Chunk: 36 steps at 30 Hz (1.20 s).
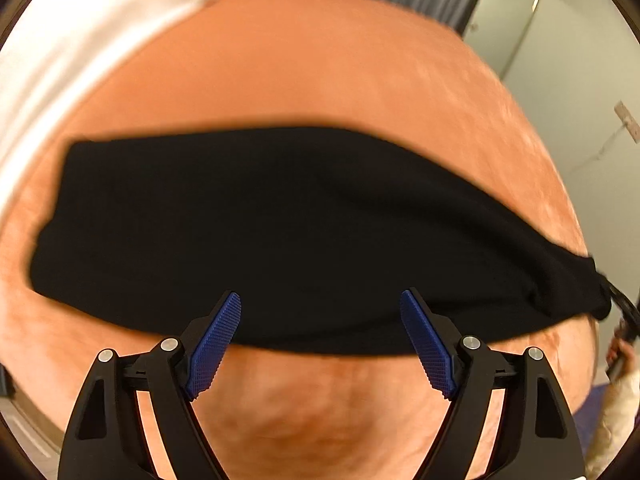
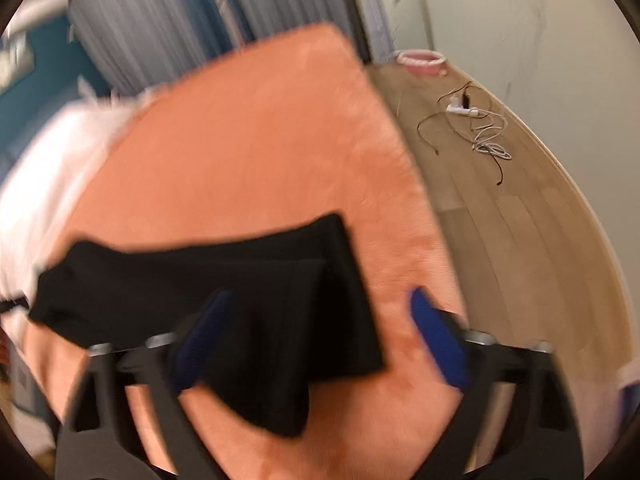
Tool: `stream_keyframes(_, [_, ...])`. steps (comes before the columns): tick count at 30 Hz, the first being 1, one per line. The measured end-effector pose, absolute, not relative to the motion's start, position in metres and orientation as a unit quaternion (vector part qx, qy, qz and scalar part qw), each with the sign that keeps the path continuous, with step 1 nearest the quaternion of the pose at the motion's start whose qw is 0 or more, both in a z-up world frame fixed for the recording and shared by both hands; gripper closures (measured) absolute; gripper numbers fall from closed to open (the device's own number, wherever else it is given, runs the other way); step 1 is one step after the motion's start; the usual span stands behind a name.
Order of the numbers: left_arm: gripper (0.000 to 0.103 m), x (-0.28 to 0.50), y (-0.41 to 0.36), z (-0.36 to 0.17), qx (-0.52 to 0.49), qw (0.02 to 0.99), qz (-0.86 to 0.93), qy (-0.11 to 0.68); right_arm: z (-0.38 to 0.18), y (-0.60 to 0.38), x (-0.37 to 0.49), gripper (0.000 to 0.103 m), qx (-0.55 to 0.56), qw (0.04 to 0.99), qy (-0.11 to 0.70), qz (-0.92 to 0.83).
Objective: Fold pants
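Black pants (image 1: 280, 232) lie flat as a long folded band across an orange blanket (image 1: 320, 80). My left gripper (image 1: 320, 304) is open and empty, above the band's near edge. In the right wrist view, which is blurred, the pants (image 2: 248, 300) show their leg ends, one layer over another. My right gripper (image 2: 320, 300) is open and empty, with its left finger over the leg ends and its right finger over the blanket (image 2: 260, 140).
White bedding (image 1: 80, 40) lies beyond the blanket at the left. A wood floor (image 2: 500, 220) runs along the bed's right side, with a power strip and loose cables (image 2: 476, 124) and a pink basket (image 2: 420, 60). Curtains (image 2: 160, 20) hang behind.
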<state>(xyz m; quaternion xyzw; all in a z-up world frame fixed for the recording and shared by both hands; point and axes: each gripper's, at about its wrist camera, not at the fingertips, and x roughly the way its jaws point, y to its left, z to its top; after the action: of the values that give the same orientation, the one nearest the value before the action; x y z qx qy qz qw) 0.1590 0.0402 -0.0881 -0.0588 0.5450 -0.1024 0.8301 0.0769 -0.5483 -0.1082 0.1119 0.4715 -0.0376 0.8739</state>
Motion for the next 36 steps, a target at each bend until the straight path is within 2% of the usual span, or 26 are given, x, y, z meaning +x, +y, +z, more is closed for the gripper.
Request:
stream_keyframes(1, [0.024, 0.160, 0.032, -0.102, -0.054, 0.819, -0.104, 0.561, -0.106, -0.543, 0.082, 0.094, 0.095, 0.874, 0.475, -0.037])
stream_keyframes(4, [0.024, 0.160, 0.024, -0.129, -0.045, 0.802, -0.096, 0.588, -0.042, -0.517, 0.073, 0.095, 0.016, 0.924, 0.379, -0.044])
stream_keyframes(6, [0.024, 0.159, 0.027, -0.135, -0.048, 0.801, -0.095, 0.589, -0.020, -0.510, 0.069, 0.095, -0.047, 0.940, 0.329, -0.079])
stream_keyframes(7, [0.024, 0.157, 0.026, -0.135, -0.050, 0.802, -0.095, 0.587, -0.023, -0.512, 0.071, 0.081, -0.088, 0.939, 0.315, -0.110])
stream_keyframes(8, [0.024, 0.157, 0.026, -0.136, -0.052, 0.804, -0.095, 0.585, -0.043, -0.521, 0.081, 0.069, -0.119, 0.921, 0.336, -0.158])
stream_keyframes(9, [0.024, 0.164, 0.028, -0.138, -0.053, 0.804, -0.094, 0.585, -0.068, -0.535, 0.091, 0.044, -0.120, 0.896, 0.390, -0.177])
stream_keyframes(11, [0.024, 0.165, 0.032, -0.133, -0.069, 0.804, -0.100, 0.581, -0.097, -0.550, 0.086, 0.048, -0.100, 0.873, 0.433, -0.200])
stream_keyframes(15, [0.024, 0.164, 0.064, -0.133, -0.152, 0.791, -0.109, 0.582, -0.088, -0.536, 0.033, 0.045, -0.012, 0.907, 0.379, -0.182])
stream_keyframes(18, [0.024, 0.168, 0.097, -0.142, -0.230, 0.774, -0.096, 0.582, -0.081, -0.505, 0.024, 0.045, 0.063, 0.915, 0.383, -0.109])
stream_keyframes(25, [0.024, 0.128, 0.174, -0.132, -0.368, 0.781, -0.058, 0.501, -0.104, -0.354, 0.053, 0.045, 0.145, 0.890, 0.423, 0.089])
stream_keyframes(32, [0.024, 0.129, 0.257, -0.144, -0.385, 0.787, 0.027, 0.482, -0.141, -0.217, 0.118, 0.044, 0.190, 0.844, 0.463, 0.192])
stream_keyframes(34, [0.029, 0.140, 0.268, -0.148, -0.390, 0.786, 0.022, 0.479, -0.149, -0.184, 0.127, 0.044, 0.209, 0.830, 0.473, 0.209])
stream_keyframes(35, [0.037, 0.145, 0.268, -0.149, -0.385, 0.790, 0.017, 0.477, -0.151, -0.164, 0.135, 0.044, 0.214, 0.824, 0.478, 0.217])
stream_keyframes(36, [0.061, 0.149, 0.266, -0.149, -0.373, 0.794, 0.016, 0.480, -0.152, -0.152, 0.140, 0.045, 0.214, 0.822, 0.480, 0.222])
